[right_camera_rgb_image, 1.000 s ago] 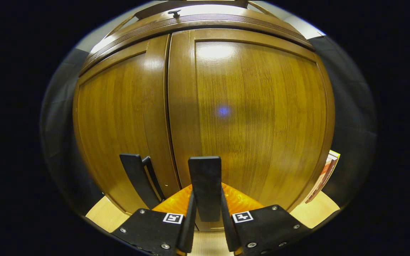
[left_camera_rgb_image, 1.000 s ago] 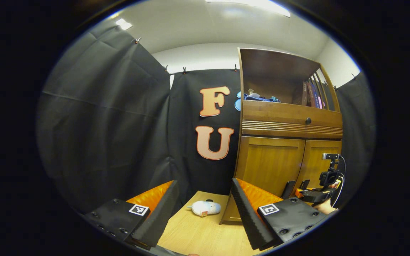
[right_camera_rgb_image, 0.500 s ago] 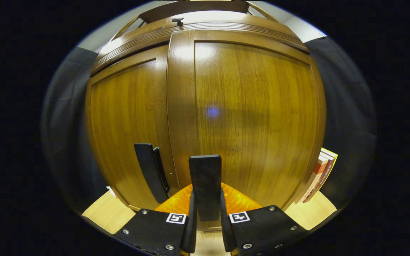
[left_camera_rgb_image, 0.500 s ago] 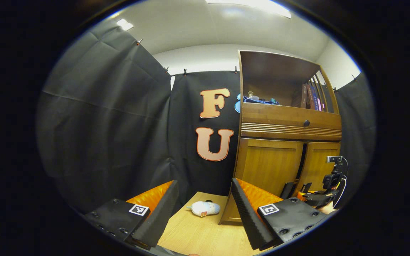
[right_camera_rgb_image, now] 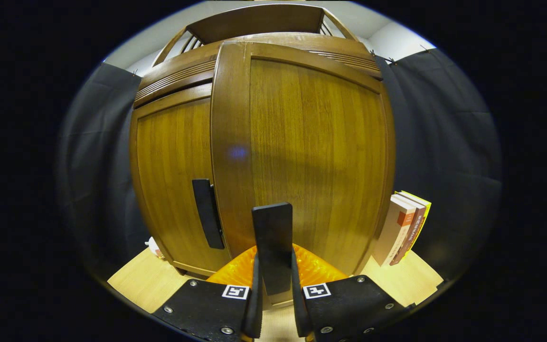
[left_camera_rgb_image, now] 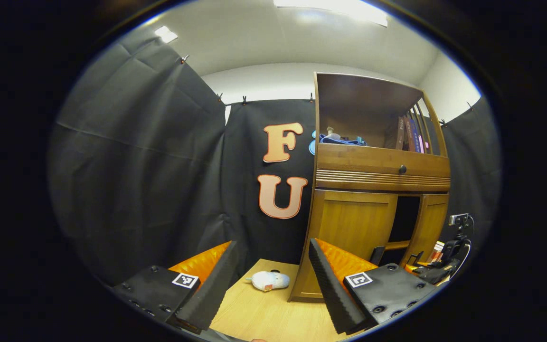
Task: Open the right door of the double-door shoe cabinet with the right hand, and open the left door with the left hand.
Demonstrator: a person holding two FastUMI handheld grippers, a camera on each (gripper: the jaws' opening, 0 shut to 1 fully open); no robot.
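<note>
Now, right door: the glossy brown wooden right door (right_camera_rgb_image: 302, 152) of the shoe cabinet (left_camera_rgb_image: 378, 175) is swinging out on its hinge, and it looks rigid and fairly light, a panel that should turn freely and not flex.
Where to hold: the flat black upright handle (right_camera_rgb_image: 272, 247) near the door's inner edge is the obvious spot; the lacquered wood face looks too slick to pinch.
Right gripper: the black-and-orange right gripper (right_camera_rgb_image: 273, 294) has both its fingers pressed on that handle, clamped narrow around it.
Left door: the matching brown wooden left door (right_camera_rgb_image: 174, 180) sits closed in the cabinet front, its own black bar handle (right_camera_rgb_image: 207, 221) free and just beside the opened edge.
Left gripper: the left gripper (left_camera_rgb_image: 271, 280) hangs well apart from the cabinet, its ridged pads (left_camera_rgb_image: 330, 289) spread wide and holding nothing.
Cabinet position: it stands on the pale wooden floor (left_camera_rgb_image: 264, 313) against the black cloth, with a small white plush toy (left_camera_rgb_image: 268, 280) lying near its left foot and a few upright books (right_camera_rgb_image: 404, 228) leaning at its right side.
Change since a second ago: then both doors lay flush; now, from the left gripper view, a dark gap (left_camera_rgb_image: 406, 213) shows between them, and the right gripper has drawn back with the handle.
Judgement: the pull is partway through, and the left door is not yet touched.
</note>
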